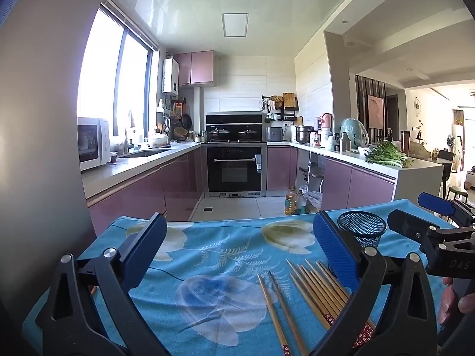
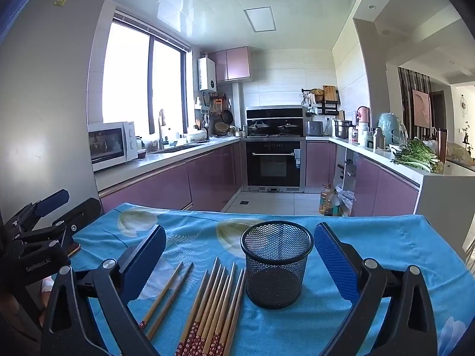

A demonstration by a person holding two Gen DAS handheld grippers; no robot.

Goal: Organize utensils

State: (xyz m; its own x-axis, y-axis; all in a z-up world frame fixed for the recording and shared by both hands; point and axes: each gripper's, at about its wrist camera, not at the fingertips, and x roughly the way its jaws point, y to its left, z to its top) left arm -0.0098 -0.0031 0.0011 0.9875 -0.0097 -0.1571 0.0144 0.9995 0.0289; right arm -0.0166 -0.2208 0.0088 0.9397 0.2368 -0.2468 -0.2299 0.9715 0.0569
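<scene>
Sunlit kitchen counters and purple cabinets are filling the background behind a table that is wearing a blue floral tablecloth [image 2: 386, 237]. At the centre of the task, wooden chopsticks [image 2: 216, 305] are lying flat on the cloth, most of them in a loose bundle with their red patterned ends pointing toward the camera, and a separate pair [image 2: 166, 293] is resting just to their left. Standing upright just beside the bundle on its right is a black mesh holder [image 2: 276, 264], empty, which is probably where the chopsticks are meant to go. The right gripper [image 2: 240, 261] is hovering low over the table with its blue padded jaws spread fully wide, framing the holder and the bundle but gripping nothing. The left gripper [image 1: 237, 252] is also gaping at full width and holding nothing, its right finger overlapping the bundle in its own view. Both seem to be positioned for a first pick.
</scene>
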